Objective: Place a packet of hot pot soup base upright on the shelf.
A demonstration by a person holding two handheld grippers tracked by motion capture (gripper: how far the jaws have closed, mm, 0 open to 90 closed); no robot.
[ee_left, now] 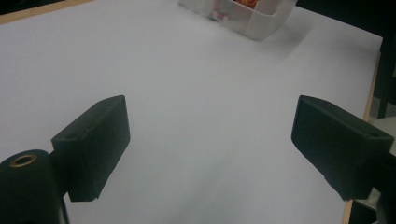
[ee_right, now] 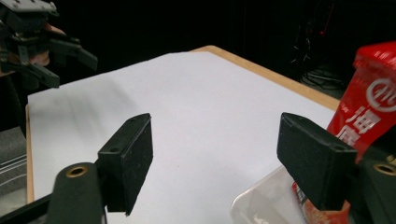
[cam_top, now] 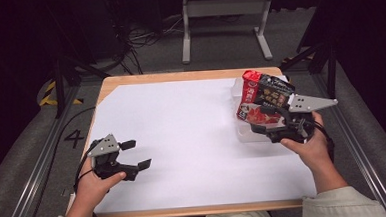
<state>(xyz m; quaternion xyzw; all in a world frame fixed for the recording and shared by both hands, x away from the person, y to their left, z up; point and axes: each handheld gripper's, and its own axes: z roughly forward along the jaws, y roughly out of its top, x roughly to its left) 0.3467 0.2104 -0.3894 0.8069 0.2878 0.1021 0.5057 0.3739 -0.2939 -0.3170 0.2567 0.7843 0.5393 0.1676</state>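
A red and black snack packet (cam_top: 263, 97) leans upright in a clear plastic tray (cam_top: 241, 135) at the table's right side. My right gripper (cam_top: 261, 119) is beside the tray, jaws pointing left and open. In the right gripper view the packet (ee_right: 369, 102) stands just outside the right-hand jaw, the tray's corner (ee_right: 261, 200) lies below, and bare white sheet shows between the jaws of the right gripper (ee_right: 224, 158). My left gripper (cam_top: 136, 154) hovers low at the front left, open and holding nothing. The left gripper (ee_left: 210, 140) faces the tray (ee_left: 261, 23) across the sheet.
A white sheet (cam_top: 182, 139) covers most of the wooden table (cam_top: 179, 76). The table's wooden edge runs close to the tray on the right. Beyond the far edge are a grey metal frame (cam_top: 223, 9) and cables on the floor.
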